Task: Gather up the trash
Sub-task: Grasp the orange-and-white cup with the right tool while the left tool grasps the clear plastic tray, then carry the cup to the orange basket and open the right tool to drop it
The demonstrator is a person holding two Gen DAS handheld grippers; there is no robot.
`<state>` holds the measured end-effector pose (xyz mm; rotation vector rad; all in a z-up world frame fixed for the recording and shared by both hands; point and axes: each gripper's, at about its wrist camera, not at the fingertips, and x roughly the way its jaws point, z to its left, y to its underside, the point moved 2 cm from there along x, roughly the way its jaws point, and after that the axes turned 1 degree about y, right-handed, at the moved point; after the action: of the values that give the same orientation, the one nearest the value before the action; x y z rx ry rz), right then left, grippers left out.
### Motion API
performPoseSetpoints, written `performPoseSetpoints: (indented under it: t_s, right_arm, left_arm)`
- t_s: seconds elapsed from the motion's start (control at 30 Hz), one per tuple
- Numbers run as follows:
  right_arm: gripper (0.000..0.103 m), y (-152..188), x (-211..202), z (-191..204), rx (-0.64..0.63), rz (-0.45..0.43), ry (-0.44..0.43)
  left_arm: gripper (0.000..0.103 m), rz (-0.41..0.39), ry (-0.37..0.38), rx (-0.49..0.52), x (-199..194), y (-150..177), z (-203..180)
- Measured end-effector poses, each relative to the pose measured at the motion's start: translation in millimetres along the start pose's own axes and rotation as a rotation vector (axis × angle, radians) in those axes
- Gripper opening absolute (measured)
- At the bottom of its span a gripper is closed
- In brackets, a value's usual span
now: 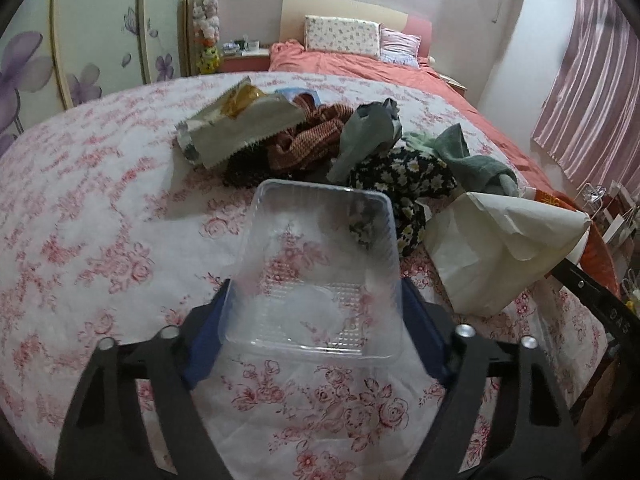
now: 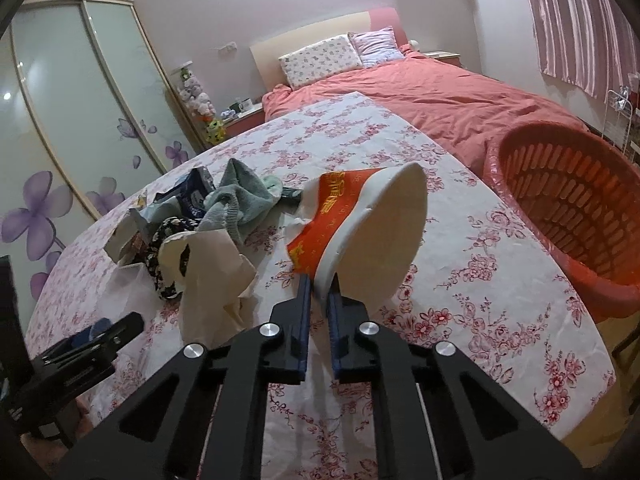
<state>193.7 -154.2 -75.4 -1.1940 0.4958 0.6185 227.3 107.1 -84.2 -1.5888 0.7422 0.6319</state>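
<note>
Left gripper (image 1: 316, 320): jaws apart, a clear plastic tray (image 1: 316, 268) lying between them on the flowered tablecloth (image 1: 100, 208). Blue pads (image 1: 202, 344) close against the tray's two long sides; cannot tell whether pressing or only flanking.

Right gripper (image 2: 320, 292): jaws together, clamped on the rim of a flattened paper bowl (image 2: 360, 224), red printed outside and white inside, tilted up off the cloth with its mouth facing right.

Just left of that bowl, a crumpled white paper bag (image 2: 212, 276) resting on the table; the same bag (image 1: 496, 252) at right in the left wrist view, beside the tray.

Beyond the tray, toward the far side, a heap of cloth: a dark daisy-print piece (image 1: 404, 176), a green towel (image 1: 468, 156), a grey rag (image 1: 368, 136), an orange knitted piece (image 1: 308, 136). At the heap's left end, a torn snack wrapper (image 1: 236, 128), silver and yellow.

At the table's right edge, an orange plastic basket (image 2: 576, 208) with a slotted wall, standing well apart from the bowl.

Farther off, a bed with a coral cover (image 2: 440, 96) and two pillows; pink curtain (image 1: 592, 92) at right; wardrobe doors with purple flowers (image 2: 44, 208) at left.
</note>
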Motion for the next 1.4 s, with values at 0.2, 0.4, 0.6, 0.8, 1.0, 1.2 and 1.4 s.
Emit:
performPoseSetpoints:
  t_s: [0.2,0.4,0.6,0.8,1.0,1.2,1.4]
  right_arm:
    - [0.003,-1.8,-6.0,0.7,-0.013,-0.021,-0.009]
    - [0.003,-3.5,-15.1,-5.1,-0.005,-0.038,-0.012]
    - [0.003,-12.0,-36.1,-11.4,-0.003,-0.085,-0.021]
    - [0.003,-24.7,-62.5,-26.6,-0.011,-0.149,-0.005]
    - [0.003,-38.4,-86.0,-57.3,0.007,-0.212,0.061]
    - [0.003,-50.8,-98.3,-104.4,0.082,-0.267,0.126]
    - [0.003,-57.0,-94.1,-146.9,0.174,-0.291,0.155]
  left_arm:
    - [0.073,-0.026,0.021,-0.009,-2.7,-1.6,3.1]
    - [0.073,-0.059,0.024,-0.009,-14.8,-2.6,3.8]
    - [0.073,-0.111,0.044,0.007,-42.3,-10.0,-11.3]
    - [0.073,-0.156,0.146,0.041,-72.1,-24.0,-52.9]
    - [0.073,-0.180,0.252,0.105,-83.0,-34.8,-109.9]
    - [0.073,-0.180,0.333,0.201,-76.1,-40.8,-178.7]
    - [0.073,-0.146,0.420,0.286,-54.5,-42.1,-247.1]
